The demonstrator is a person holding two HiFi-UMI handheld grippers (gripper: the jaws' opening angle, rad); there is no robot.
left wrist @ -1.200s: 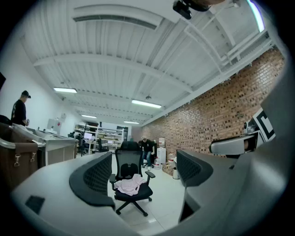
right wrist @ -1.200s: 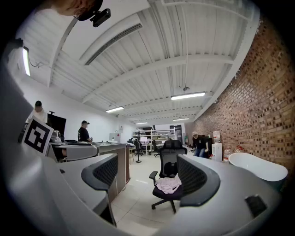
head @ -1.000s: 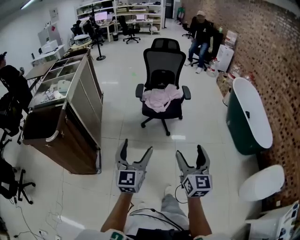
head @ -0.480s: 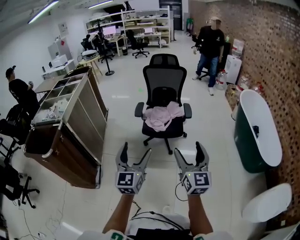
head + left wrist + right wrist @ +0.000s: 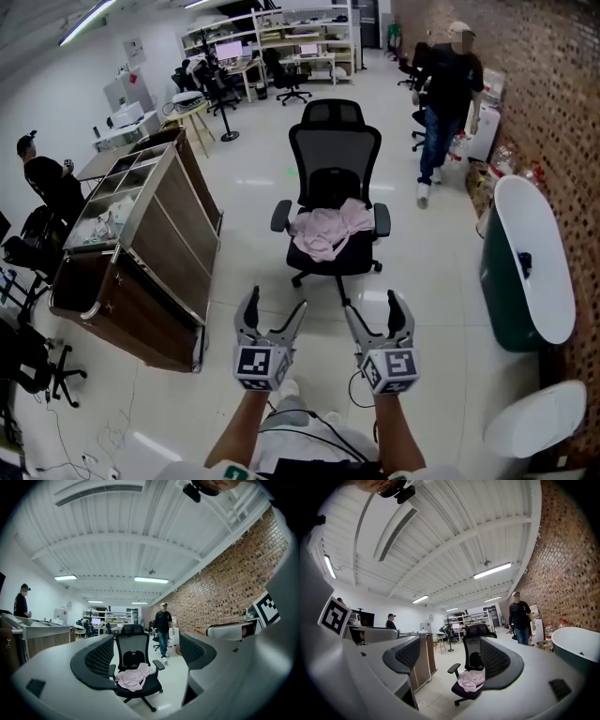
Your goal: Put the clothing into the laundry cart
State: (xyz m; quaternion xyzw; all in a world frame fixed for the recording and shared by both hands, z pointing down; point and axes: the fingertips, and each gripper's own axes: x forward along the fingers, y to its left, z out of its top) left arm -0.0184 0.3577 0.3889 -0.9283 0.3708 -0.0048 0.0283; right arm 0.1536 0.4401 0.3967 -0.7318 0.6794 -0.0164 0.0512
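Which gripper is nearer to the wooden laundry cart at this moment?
Left. In the head view the left gripper is just right of the near corner of the laundry cart; the right gripper is further right, beyond the left one.

Head camera above, both others level, share chair (image 5: 335,155).

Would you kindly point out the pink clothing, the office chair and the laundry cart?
pink clothing (image 5: 328,230), head view, middle of the heap.
office chair (image 5: 335,152), head view, mesh backrest.
laundry cart (image 5: 169,246), head view, brown side panel.
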